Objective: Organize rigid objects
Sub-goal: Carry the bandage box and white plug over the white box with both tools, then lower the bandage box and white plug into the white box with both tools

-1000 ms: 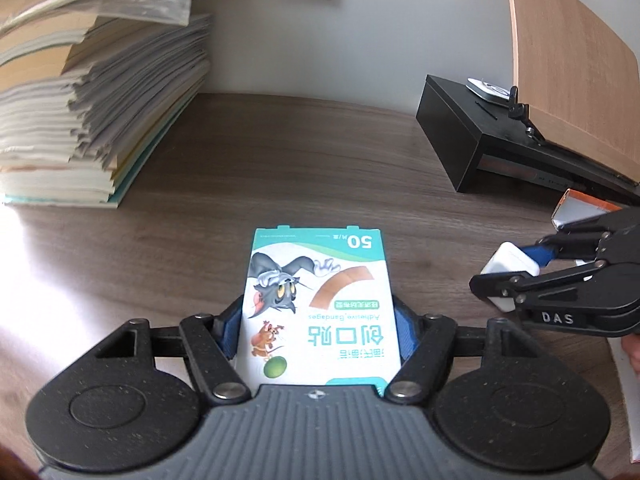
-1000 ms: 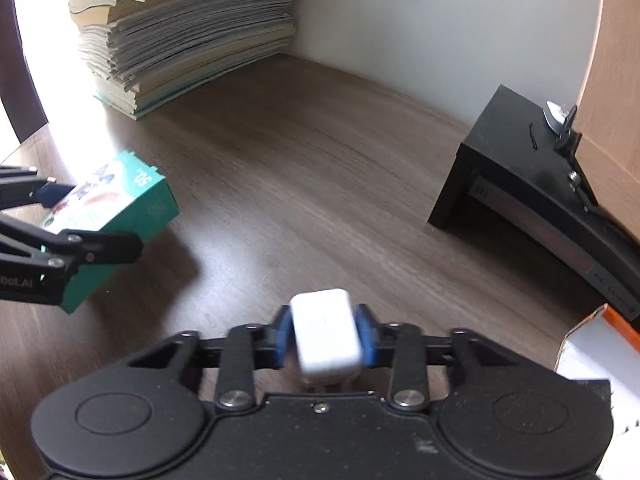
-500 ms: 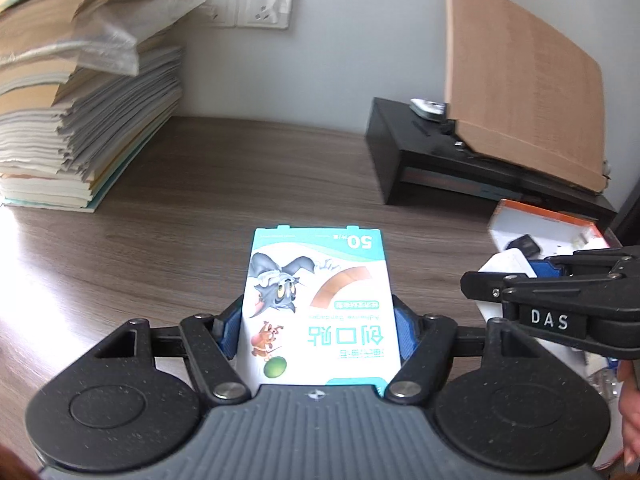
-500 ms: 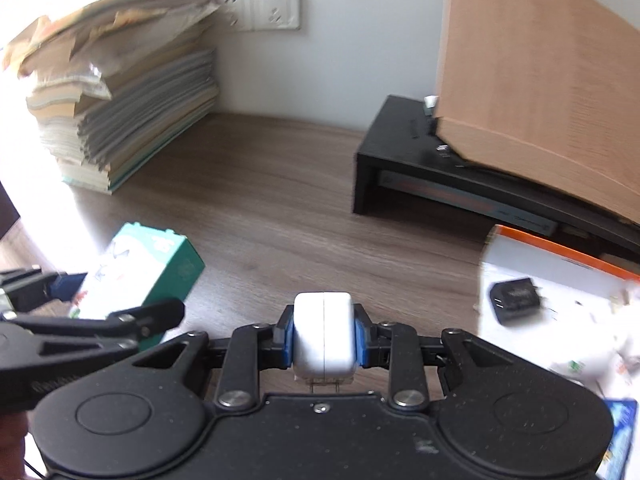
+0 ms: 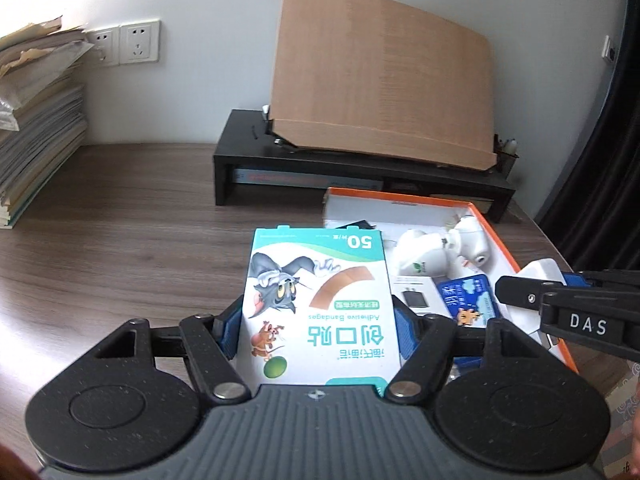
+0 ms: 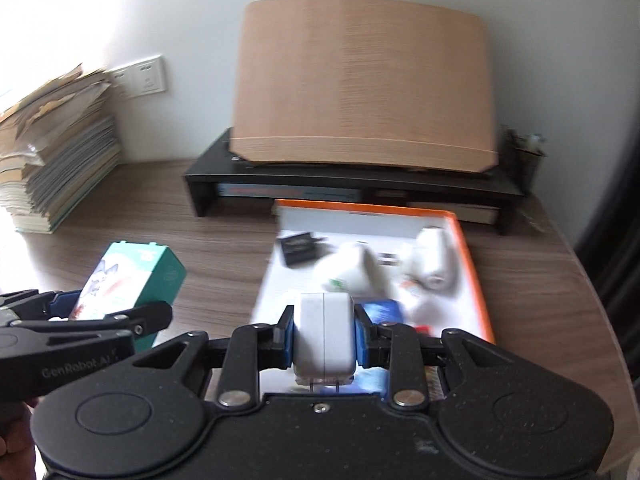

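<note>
- Desk (image 5: 120,240) bears one orange-rimmed tray (image 6: 472,264), well filled; we count two white bottles inside, other bits blurred.
- One bandage box (image 5: 320,304), pinched in left gripper (image 5: 318,326), held beside the tray.
- One white charger (image 6: 324,332), clamped in right gripper (image 6: 324,330) above the tray's near edge.
- We'd lower each into bare floor, then release.

Tray (image 5: 500,236) lies before the stand (image 5: 256,136); papers (image 5: 36,128) far left.
</note>
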A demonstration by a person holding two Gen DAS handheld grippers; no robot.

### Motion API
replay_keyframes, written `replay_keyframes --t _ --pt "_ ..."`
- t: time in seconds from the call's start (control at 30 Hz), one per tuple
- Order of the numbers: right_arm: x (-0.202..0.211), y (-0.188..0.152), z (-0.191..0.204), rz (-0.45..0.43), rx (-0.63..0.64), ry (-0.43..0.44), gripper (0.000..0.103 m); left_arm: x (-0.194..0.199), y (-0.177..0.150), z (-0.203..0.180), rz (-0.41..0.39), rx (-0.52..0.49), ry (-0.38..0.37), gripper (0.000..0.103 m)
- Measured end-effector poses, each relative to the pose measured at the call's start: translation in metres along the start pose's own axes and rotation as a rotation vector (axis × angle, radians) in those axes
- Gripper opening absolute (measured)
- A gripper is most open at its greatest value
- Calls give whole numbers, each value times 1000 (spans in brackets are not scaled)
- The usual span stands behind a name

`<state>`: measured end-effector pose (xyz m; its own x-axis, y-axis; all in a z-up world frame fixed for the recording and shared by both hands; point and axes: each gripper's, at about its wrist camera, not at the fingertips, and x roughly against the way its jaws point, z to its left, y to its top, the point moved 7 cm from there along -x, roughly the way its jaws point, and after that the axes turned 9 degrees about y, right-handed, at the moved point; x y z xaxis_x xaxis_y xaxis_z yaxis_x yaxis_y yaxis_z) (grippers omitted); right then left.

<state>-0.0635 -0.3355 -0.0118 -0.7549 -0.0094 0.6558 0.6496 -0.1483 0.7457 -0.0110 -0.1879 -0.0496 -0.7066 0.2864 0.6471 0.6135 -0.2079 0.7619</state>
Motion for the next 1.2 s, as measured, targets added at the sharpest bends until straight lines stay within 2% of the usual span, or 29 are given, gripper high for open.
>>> replay_keyframes --t 0.2,0.47,1.2 --pt "31 -30 -50 -18 -45 -34 34 3 -4 -45 -5 -27 -5 71" --pt "42 -45 -67 -18 -42 -3 35 10 -17 -78 7 -47 17 71" --pt "47 -48 -70 -30 -37 35 35 20 -14 -90 -12 -48 64 71"
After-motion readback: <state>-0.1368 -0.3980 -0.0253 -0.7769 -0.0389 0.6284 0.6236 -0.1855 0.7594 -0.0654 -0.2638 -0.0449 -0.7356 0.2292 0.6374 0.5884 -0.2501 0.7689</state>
